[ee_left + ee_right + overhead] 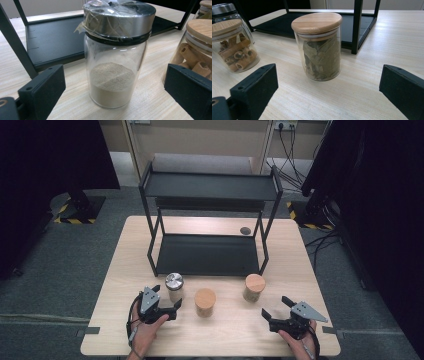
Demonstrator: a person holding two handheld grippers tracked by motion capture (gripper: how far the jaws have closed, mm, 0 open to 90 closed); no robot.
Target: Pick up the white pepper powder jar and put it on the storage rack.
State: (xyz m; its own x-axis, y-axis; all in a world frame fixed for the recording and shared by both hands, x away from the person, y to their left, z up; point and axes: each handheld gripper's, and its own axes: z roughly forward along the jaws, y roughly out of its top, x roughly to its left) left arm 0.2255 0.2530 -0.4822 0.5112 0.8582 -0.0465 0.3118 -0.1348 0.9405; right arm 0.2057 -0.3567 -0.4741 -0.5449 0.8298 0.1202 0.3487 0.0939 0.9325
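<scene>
Three glass jars stand in a row in front of a black two-tier rack (210, 252). A steel-lidded jar of pale powder (174, 286) (116, 57) stands between the jaws of my open left gripper (167, 296) (115, 85), without contact. The middle jar (205, 301) (197, 47) (233, 47) has a wooden lid and holds brown tubes. A wooden-lidded jar of dried leaves (254, 287) (319, 47) stands ahead of my open right gripper (275, 306) (327, 87), a short way beyond its jaws.
The wooden table (125, 270) has bare room at both sides and along the front edge. A small dark round spot (245, 230) lies behind the rack's right leg. The rack's lower shelf (55, 37) (277, 25) sits just behind the jars.
</scene>
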